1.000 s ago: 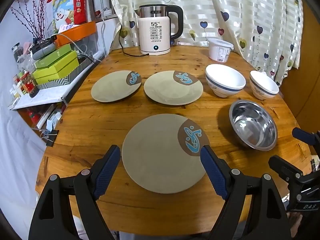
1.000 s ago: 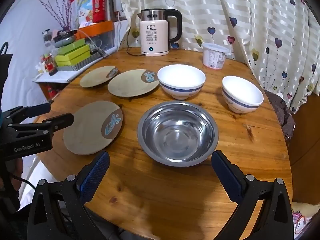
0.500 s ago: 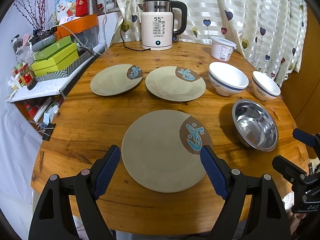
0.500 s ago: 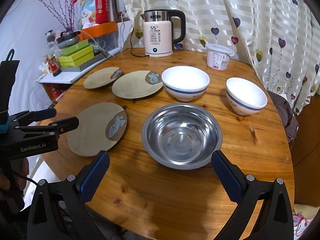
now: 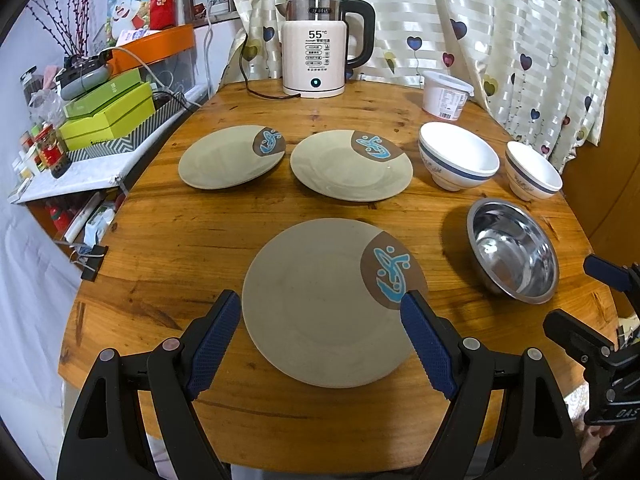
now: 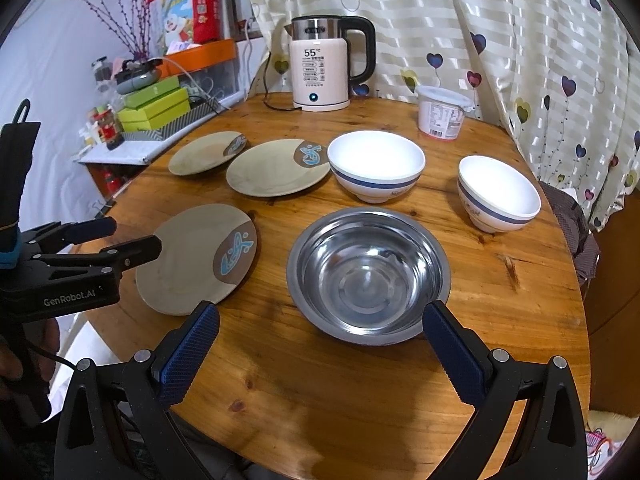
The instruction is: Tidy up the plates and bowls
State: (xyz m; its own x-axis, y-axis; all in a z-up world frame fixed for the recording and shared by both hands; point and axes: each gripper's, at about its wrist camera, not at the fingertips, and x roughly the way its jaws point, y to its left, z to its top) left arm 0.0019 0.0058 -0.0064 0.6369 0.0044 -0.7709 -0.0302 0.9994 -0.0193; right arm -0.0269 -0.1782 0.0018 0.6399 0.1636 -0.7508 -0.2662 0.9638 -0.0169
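A: Where do the plates and bowls sit?

B: All on the round wooden table (image 5: pixel 192 240). The nearest plate (image 5: pixel 320 308), beige with a brown patch and blue fish mark, lies flat toward the near edge. Beyond it are two more of the same kind, side by side: the middle plate (image 5: pixel 348 168) and the far-left plate (image 5: pixel 228 158), their rims close together but apart.

A: And the bowls?

B: The steel bowl (image 6: pixel 368 272) stands upright just right of the nearest plate. Behind it is a white bowl with a blue band (image 6: pixel 376 166), next to the middle plate, and a second, smaller white bowl (image 6: pixel 498 194) well to the right.

A: The grippers?

B: The left gripper (image 5: pixel 320 320) hangs over the near edge with its jaws spread wide, one blue pad at each side of the nearest plate; it holds nothing. The right gripper (image 6: pixel 320 332) is likewise wide open and empty, its pads flanking the near rim of the steel bowl. Whether the pads touch the rims I cannot tell.

A: Anything else around?

B: An electric kettle (image 5: pixel 316 60) reading 55 stands at the table's far side, a lidded white tub (image 5: pixel 446 96) to its right, and a heart-patterned curtain (image 6: pixel 520 40) behind. Green boxes (image 5: pixel 108 116) are stacked on a shelf to the left.
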